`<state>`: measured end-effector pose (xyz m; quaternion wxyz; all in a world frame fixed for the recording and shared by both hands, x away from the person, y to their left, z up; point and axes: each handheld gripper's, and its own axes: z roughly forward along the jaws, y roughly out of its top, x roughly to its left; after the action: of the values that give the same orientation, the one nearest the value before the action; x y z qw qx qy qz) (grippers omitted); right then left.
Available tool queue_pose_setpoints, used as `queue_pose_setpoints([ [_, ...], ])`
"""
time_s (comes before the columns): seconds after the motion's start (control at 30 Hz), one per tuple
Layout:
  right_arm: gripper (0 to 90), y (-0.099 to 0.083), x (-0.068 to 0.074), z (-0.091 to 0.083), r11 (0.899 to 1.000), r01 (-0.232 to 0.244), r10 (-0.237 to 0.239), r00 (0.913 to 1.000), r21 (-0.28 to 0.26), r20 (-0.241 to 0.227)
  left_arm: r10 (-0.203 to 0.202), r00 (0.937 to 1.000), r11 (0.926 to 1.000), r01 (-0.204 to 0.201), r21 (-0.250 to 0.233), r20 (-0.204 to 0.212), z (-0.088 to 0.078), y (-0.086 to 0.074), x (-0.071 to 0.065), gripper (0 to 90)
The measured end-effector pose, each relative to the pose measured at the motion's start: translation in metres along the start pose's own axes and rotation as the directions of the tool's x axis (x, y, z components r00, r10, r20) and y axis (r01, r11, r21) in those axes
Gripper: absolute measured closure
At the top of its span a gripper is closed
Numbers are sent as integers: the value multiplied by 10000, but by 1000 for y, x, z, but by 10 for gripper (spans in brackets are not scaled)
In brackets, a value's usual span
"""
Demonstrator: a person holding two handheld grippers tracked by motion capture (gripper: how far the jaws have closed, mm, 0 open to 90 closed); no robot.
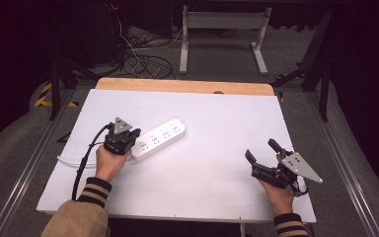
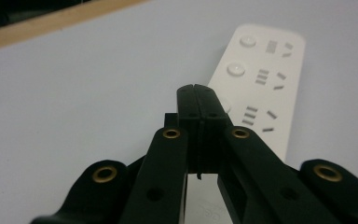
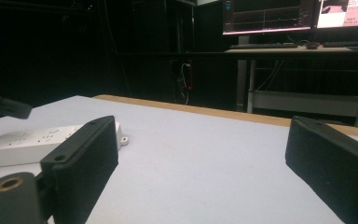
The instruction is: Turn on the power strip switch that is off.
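A white power strip (image 1: 159, 138) lies slanted on the white table top (image 1: 202, 163), left of centre, its white cord (image 1: 67, 160) trailing off to the left. My left gripper (image 1: 135, 143) hovers at the strip's near end. In the left gripper view the strip (image 2: 265, 79) shows round buttons and sockets, and the left gripper (image 2: 197, 92) is shut with nothing between its jaws. Its tips cover one button; I cannot tell whether they touch it. My right gripper (image 1: 262, 151) rests at the right, open and empty. In the right gripper view its pads (image 3: 87, 156) stand wide apart around bare table, with the strip (image 3: 32, 142) far left.
A wooden strip (image 1: 187, 86) borders the table's far edge. Behind it are a white desk frame (image 1: 222, 29) and cables on the floor (image 1: 143, 61). Monitors (image 3: 270, 16) glow on a desk in the right gripper view. The table's front edge runs just before the person's sleeves.
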<state>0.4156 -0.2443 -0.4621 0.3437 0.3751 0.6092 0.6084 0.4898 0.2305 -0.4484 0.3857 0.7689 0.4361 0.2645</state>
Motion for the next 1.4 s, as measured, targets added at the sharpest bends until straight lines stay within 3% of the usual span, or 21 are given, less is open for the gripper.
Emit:
queue_pose_setpoints([
  [0.07, 98, 0, 0, 0, 10000, 1, -1, 10000, 25, 14, -150, 9999, 9963, 153, -846, 43, -14, -3, -2, 900],
  [0.17, 98, 0, 0, 0, 10000, -8, 8, 10000, 29, -5, -108, 9999, 9793, 93, -2021, -64, -37, -8, -5, 900],
  [0.2, 99, 0, 0, 0, 10000, -3, 3, 10000, 0, -15, -259, 9996, 9710, 221, -2380, -126, -44, -9, -6, 900],
  [0.3, 99, 1, 0, 1, 10000, -32, 32, 10000, -28, -20, -701, 9972, 9328, 569, -3559, -245, -61, -15, -8, 900],
  [0.47, 99, 1, 0, 2, 10000, -58, 58, 10000, -53, -26, -556, 9947, 8845, 88, -4664, -867, -81, -26, -22, 900],
  [0.53, 99, 1, 0, 3, 9999, -79, 78, 10000, -92, -47, -568, 9929, 8731, -12, -4875, -1041, -92, -32, -26, 900],
  [0.6, 99, 1, -1, 3, 9999, -50, 49, 10000, -91, -64, -662, 9912, 8549, -29, -5188, -1145, -103, -38, -28, 900],
  [0.7, 100, 1, 0, 3, 9999, -102, 102, 9999, -89, -88, -827, 9844, 8446, -134, -5353, -1551, -114, -43, -25, 900],
  [0.83, 100, 2, 0, 4, 9999, -114, 113, 9999, -123, -92, -1262, 9757, 8429, 103, -5380, -1791, -113, -47, -18, 900],
  [0.93, 100, 1, 0, 4, 9999, -85, 85, 9999, -92, -89, -1184, 9746, 8475, -6, -5309, -1901, -110, -47, -17, 900],
  [1.03, 100, 1, 0, 4, 9999, -78, 77, 9999, -91, -96, -1198, 9729, 8413, -62, -5405, -1977, -109, -47, -19, 900],
  [1.27, 100, 2, 0, 2, 9999, -102, 102, 9999, -128, -51, -1306, 9691, 8359, -61, -5489, -2095, -108, -47, -20, 900],
  [1.33, 100, 2, 0, 2, 9999, -68, 68, 10000, -116, -34, -1355, 9655, 8287, -125, -5595, -2223, -108, -48, -19, 899],
  [1.37, 100, 2, 0, 2, 9999, -78, 77, 10000, -102, -47, -1364, 9648, 8136, -203, -5811, -2247, -107, -49, -19, 893],
  [1.4, 100, 1, 0, 2, 9999, -85, 84, 9999, -92, -57, -1345, 9559, 7913, -551, -6090, -2612, -104, -50, -19, 662],
])
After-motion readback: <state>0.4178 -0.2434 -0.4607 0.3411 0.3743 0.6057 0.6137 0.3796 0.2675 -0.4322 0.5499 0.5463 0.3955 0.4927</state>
